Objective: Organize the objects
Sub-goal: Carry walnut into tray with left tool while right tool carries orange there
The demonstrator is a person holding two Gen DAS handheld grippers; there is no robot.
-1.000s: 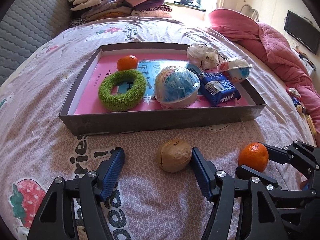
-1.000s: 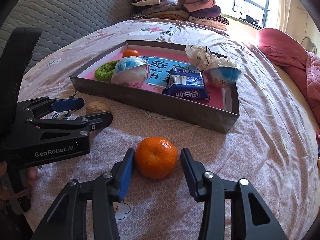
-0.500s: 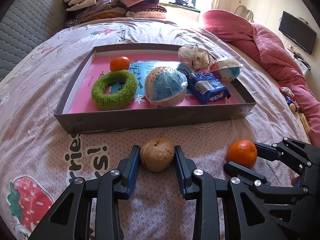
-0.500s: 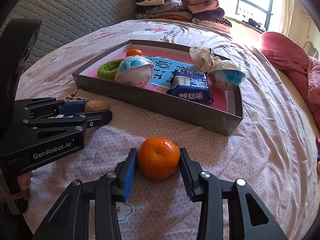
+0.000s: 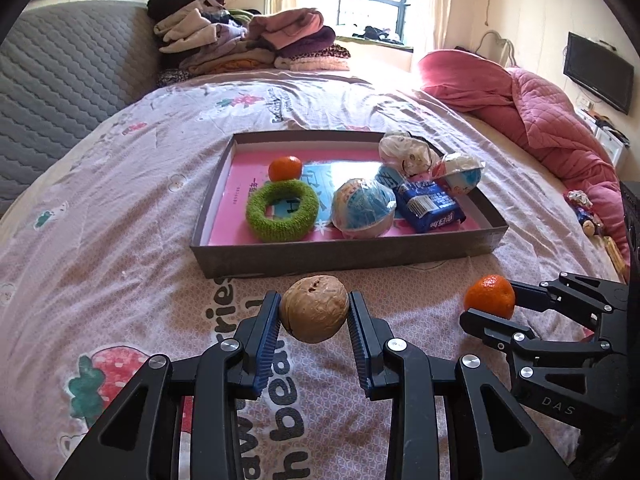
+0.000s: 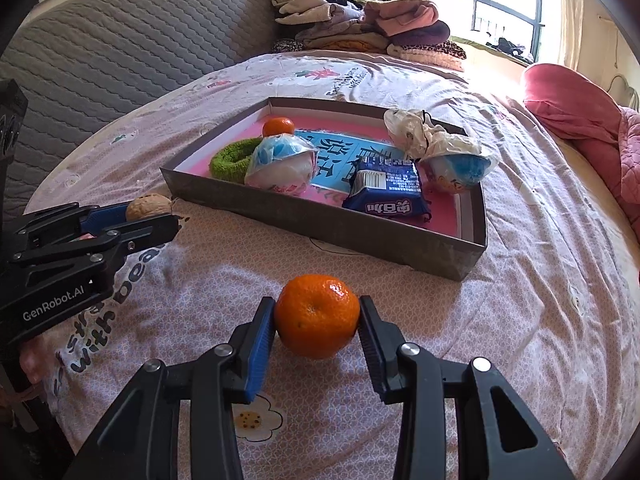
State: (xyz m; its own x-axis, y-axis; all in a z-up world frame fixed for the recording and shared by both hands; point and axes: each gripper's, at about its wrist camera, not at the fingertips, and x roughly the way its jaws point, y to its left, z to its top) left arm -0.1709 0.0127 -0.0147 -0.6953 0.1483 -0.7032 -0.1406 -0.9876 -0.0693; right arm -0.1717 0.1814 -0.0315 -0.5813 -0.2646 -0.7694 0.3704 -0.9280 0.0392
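Observation:
A brown walnut (image 5: 314, 310) is clamped between the blue pads of my left gripper (image 5: 314, 304), just above the printed bedsheet and in front of the grey tray (image 5: 340, 256). My right gripper (image 6: 317, 308) is shut on an orange tangerine (image 6: 317, 316) low over the sheet, right of the walnut. In the left wrist view the right gripper (image 5: 492, 304) and its tangerine (image 5: 489, 295) show at the right. In the right wrist view the left gripper (image 6: 160, 216) and the walnut (image 6: 149, 207) show at the left.
The pink-lined tray holds a small tangerine (image 5: 285, 168), a green ring (image 5: 282, 210), a wrapped blue-white ball (image 5: 362, 208), a blue packet (image 5: 430, 206) and two crumpled bags (image 5: 406, 152). Folded clothes (image 5: 248, 40) lie behind it, a pink quilt (image 5: 540, 120) to the right.
My left jaws closed on the walnut, then lifted it a little off the sheet toward the tray. The right gripper has stayed on its tangerine.

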